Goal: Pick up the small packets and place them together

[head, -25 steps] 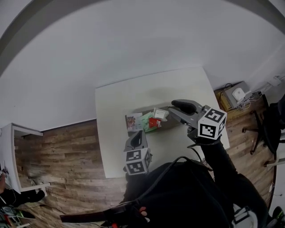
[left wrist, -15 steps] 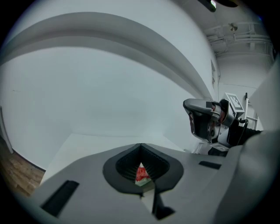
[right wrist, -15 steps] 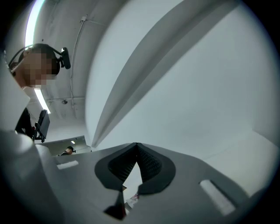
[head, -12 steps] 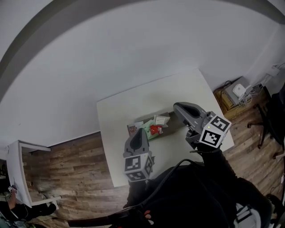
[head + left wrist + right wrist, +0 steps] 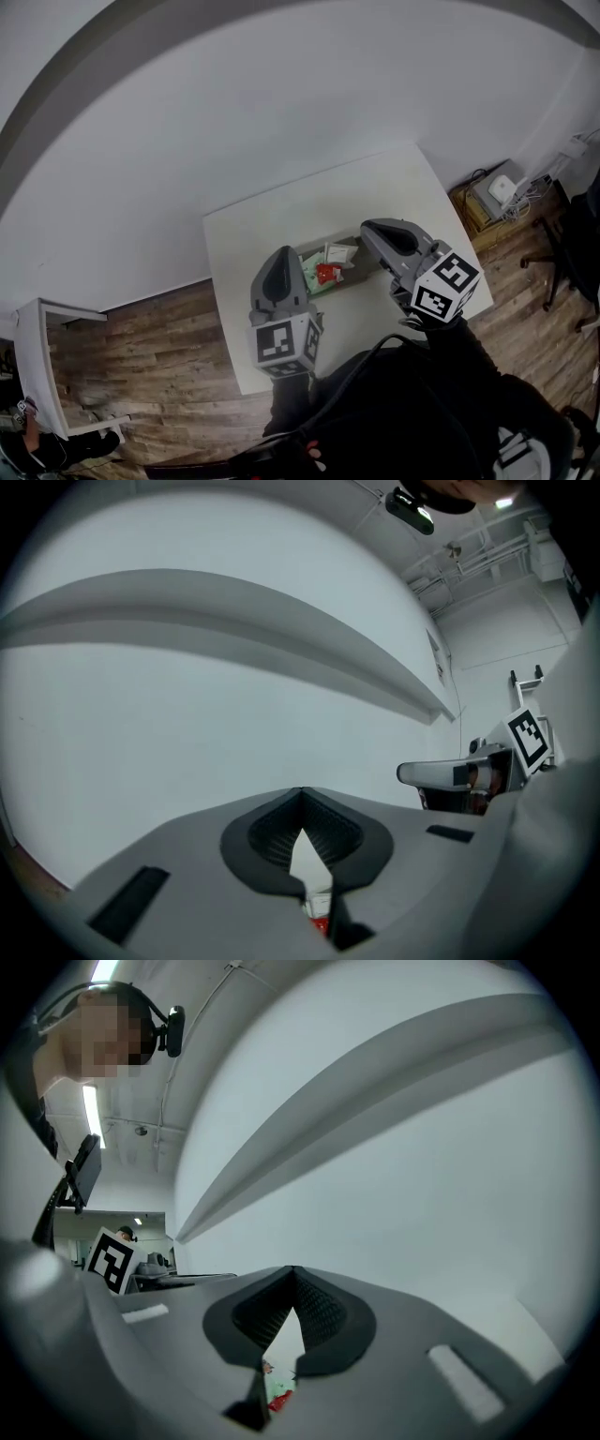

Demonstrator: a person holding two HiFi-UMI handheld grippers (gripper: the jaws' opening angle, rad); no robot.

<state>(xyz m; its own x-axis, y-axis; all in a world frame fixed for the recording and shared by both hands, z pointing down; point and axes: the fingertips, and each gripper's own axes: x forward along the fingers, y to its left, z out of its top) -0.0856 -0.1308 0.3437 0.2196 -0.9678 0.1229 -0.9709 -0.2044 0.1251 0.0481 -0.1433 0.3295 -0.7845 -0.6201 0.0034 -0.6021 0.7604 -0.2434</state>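
Left tongs are pinched together at the tips with nothing between them, and the right tongs are closed and empty in the same way. In the head view both hang above the white worktop, pointing out towards the wall, not down at the packets.

The small packets lie on the worktop near its middle, between the two tongs and below them. A white packet, a red packet and a green packet sit bunched up, touching or overlapping. A scrap of them shows under the tips in each gripper view. The left tongs cover the left edge of the bunch, so I cannot tell whether another packet lies there.

No stray packet shows anywhere else on the worktop. By my reading the gathering is done or very nearly so. At most, the covered side needs a check and a last loose packet a nudge into the bunch.
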